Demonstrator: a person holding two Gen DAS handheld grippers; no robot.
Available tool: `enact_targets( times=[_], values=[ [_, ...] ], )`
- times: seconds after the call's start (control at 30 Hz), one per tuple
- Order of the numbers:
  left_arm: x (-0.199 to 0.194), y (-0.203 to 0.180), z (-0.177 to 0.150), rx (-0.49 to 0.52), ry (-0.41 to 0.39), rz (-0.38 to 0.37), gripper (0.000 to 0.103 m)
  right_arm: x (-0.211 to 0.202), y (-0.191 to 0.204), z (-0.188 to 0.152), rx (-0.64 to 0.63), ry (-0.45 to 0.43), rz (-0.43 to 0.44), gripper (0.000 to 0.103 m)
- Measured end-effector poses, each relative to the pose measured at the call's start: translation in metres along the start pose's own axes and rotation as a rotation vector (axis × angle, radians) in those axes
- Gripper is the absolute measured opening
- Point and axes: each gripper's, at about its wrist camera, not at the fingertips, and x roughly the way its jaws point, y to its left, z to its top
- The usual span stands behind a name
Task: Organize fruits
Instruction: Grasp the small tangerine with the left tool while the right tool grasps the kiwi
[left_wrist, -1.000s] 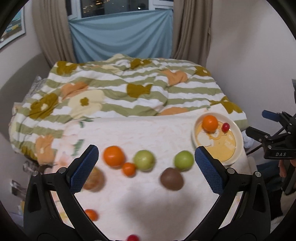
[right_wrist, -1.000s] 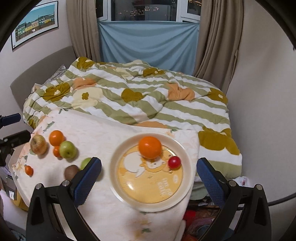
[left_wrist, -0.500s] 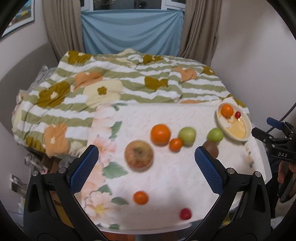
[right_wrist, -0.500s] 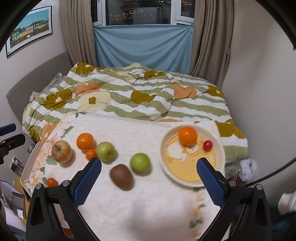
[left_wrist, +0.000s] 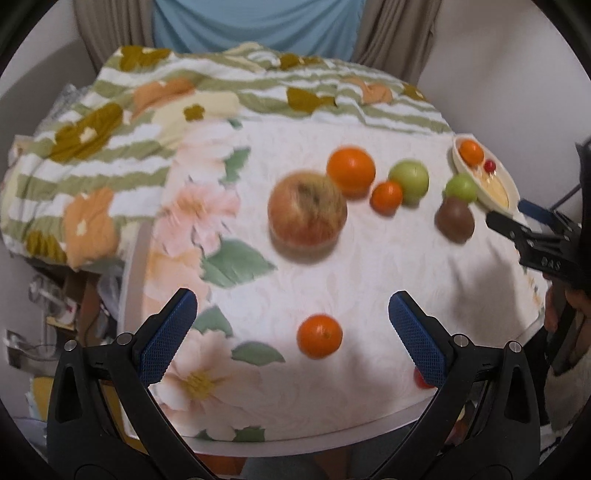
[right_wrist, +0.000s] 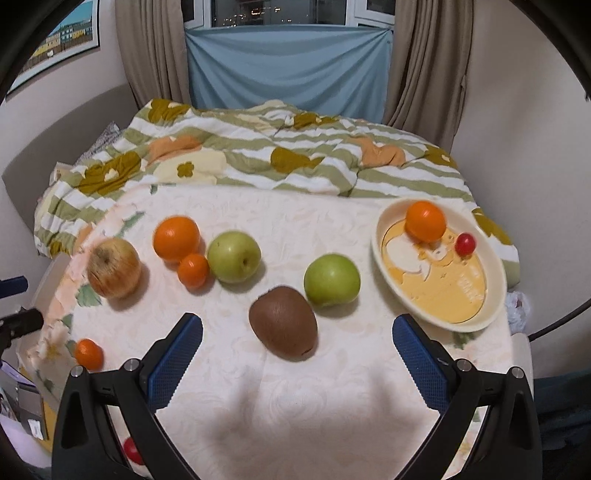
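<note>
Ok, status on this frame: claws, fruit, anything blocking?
Both claws open, empty: left claw, right claw. Plate holds one orange, one cherry tomato. Kiwi nearest right claw. Nothing blocking.

Left gripper (left_wrist: 291, 325) agape, small orange (left_wrist: 319, 336) between fingers

A home bedroom: a bed (right_wrist: 295, 162) with a striped floral quilt (right_wrist: 240, 158), beige curtains (right_wrist: 155, 51) framing a night window (right_wrist: 277, 11), a framed picture (right_wrist: 62, 33) on the wall.
</note>
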Motion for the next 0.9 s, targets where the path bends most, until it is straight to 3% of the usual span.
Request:
enact_targets(
  times=[0.23, 0.57, 0.7, 0.83, 0.9],
  values=[
    [0.032, -0.007, -0.024, 0.008, 0.045, -0.036, 0.100, 0.028, 0.001, -0.010, -0.006, 0.037, 0.006, 0.103],
    [0.051, -0.021, -0.041, 0.032, 0.086, -0.047, 0.067, 0.047, -0.006, -0.013, 0.013, 0.091, 0.029, 0.102],
    [0.052, -0.025, -0.042, 0.045, 0.083, -0.035, 0.062, 0.051, -0.007, -0.012, 0.015, 0.112, 0.033, 0.101],
    [0.054, -0.025, -0.040, 0.057, 0.083, -0.008, 0.044, 0.056, -0.008, -0.009, 0.019, 0.133, 0.043, 0.099],
    [0.054, -0.023, -0.039, 0.050, 0.085, -0.016, 0.044, 0.057, -0.007, -0.008, 0.019, 0.138, 0.047, 0.096]
  ],
)
